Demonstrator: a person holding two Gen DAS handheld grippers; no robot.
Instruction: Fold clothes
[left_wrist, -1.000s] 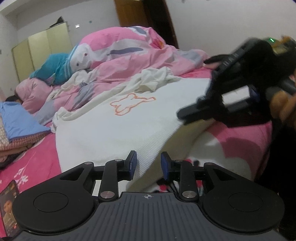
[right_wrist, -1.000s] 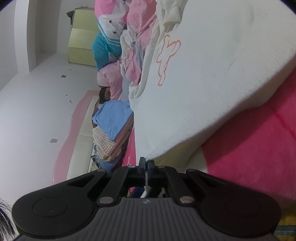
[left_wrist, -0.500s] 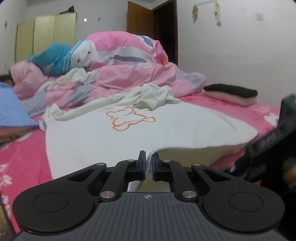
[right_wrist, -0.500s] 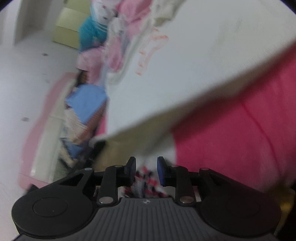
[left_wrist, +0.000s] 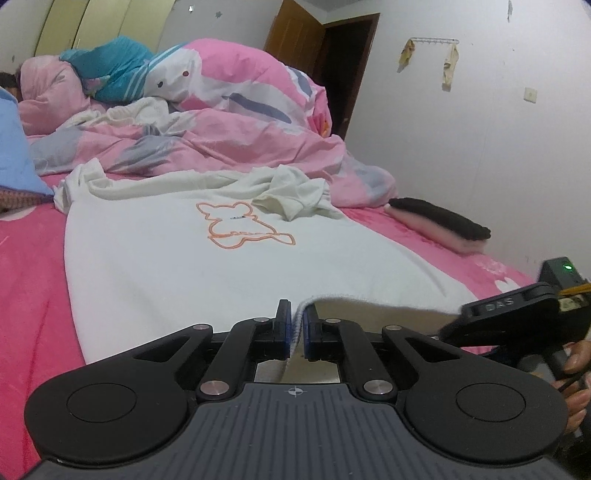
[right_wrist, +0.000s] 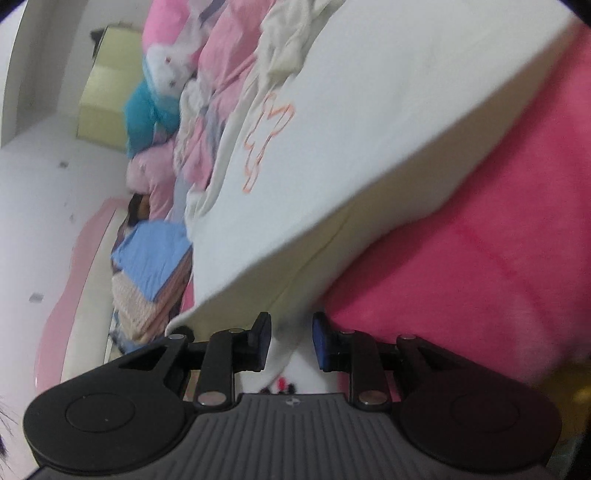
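Since the earlier frames the left gripper (left_wrist: 294, 328) has closed on the near hem of the white sweater (left_wrist: 207, 258), and the right gripper (right_wrist: 289, 341), which had the hem pinched shut, has let go; its jaws have just been opening and now stand apart with a fold of the cloth hanging loosely between them, not pressed.

At the left of the left wrist view, the pink bedsheet (left_wrist: 33, 280) lies bare beside the sweater. The sweater spreads across the middle of the frame, chest up, with its orange outline print (left_wrist: 240, 225) near the centre and a crumpled sleeve (left_wrist: 291, 192) bunched above and to the right of the print. Behind it, along the upper part of the frame, a pink quilt (left_wrist: 236, 122) is heaped. At the lower right edge the right gripper's body shows just beside the lifted hem, with a hand (left_wrist: 576, 365) on its handle.

The step in hand looks like taking fresh hold of the bottom hem before a fold. The right wrist view is blurred, so whether the cloth touches either pad there is hard to say. Next, the right gripper likely needs to close on the hem further toward the right corner, so both grippers can lift the edge evenly and carry it up toward the print.
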